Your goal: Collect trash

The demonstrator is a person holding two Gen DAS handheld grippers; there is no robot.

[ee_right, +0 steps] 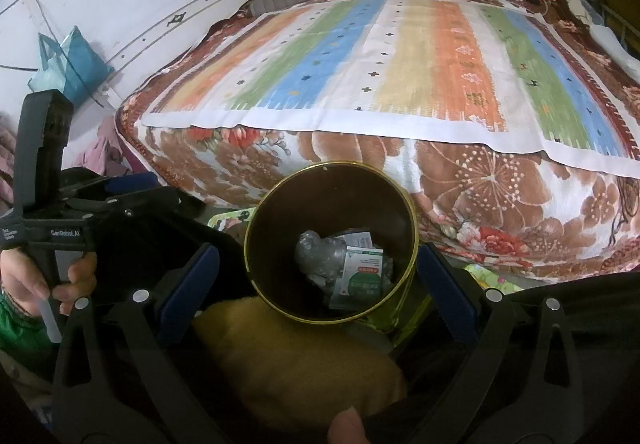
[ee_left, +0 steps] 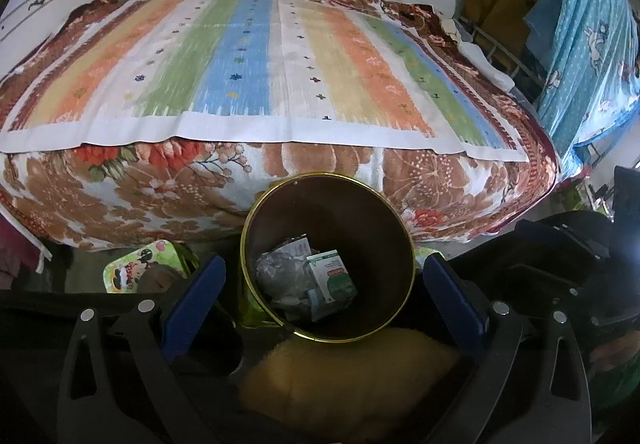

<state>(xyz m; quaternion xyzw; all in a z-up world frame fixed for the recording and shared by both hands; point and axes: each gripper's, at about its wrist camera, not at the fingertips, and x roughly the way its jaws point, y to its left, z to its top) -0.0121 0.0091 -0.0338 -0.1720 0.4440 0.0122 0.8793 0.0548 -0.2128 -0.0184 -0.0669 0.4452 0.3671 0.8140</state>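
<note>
Both our grippers, left gripper (ee_left: 320,284) and right gripper (ee_right: 316,276), gape wide, empty, over the gold-rimmed bin (ee_left: 256,212). Risk: a finger clips the rim and tips out the green-white carton (ee_left: 334,278).

Left black two-finger gripper with blue pads (ee_left: 324,284) and right black, blue-padded gripper (ee_right: 318,276), jaws spread wide; bare left hand (ee_right: 38,280) at 9 o'clock grips handle.
</note>
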